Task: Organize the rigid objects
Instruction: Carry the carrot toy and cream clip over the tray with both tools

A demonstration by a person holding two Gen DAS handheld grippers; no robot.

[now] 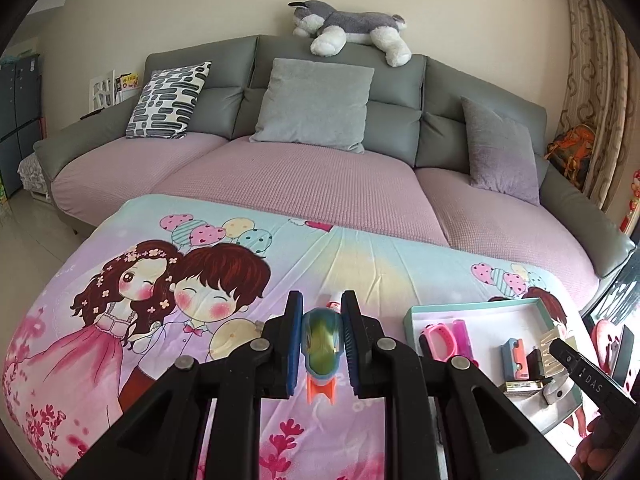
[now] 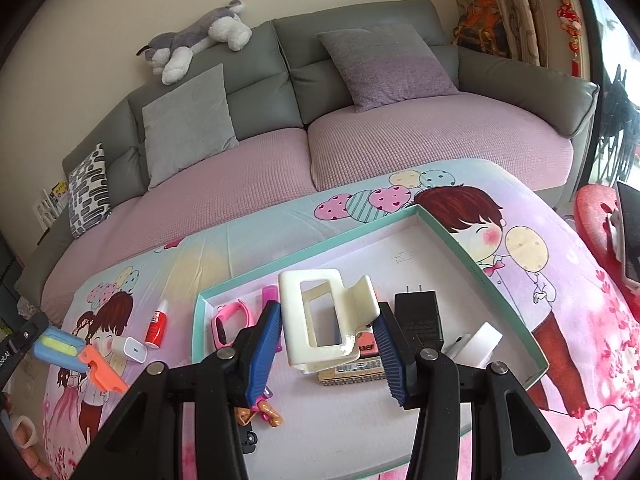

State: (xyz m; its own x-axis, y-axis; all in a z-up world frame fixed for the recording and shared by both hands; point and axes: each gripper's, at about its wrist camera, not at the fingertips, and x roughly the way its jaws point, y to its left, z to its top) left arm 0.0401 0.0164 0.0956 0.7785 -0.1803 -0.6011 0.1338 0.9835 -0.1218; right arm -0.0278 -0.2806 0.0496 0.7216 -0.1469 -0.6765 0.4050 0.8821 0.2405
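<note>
My left gripper (image 1: 322,344) is shut on a blue, yellow-green and orange toy (image 1: 321,354), held above the cartoon-print sheet (image 1: 120,320); the toy also shows at the left of the right wrist view (image 2: 76,354). My right gripper (image 2: 328,340) is shut on a cream plastic holder (image 2: 320,316), over the teal-rimmed white tray (image 2: 440,224). The tray holds a pink watch (image 2: 230,320), a black charger (image 2: 418,316), a white block (image 2: 482,344) and a flat box (image 2: 352,368). The tray also shows at the right of the left wrist view (image 1: 480,308).
A red-and-white bottle (image 2: 157,326) and a white plug adapter (image 2: 128,348) lie on the sheet left of the tray. A grey sofa (image 1: 320,152) with cushions and a plush dog (image 1: 352,26) stands behind. A red stool (image 2: 596,216) is at the right.
</note>
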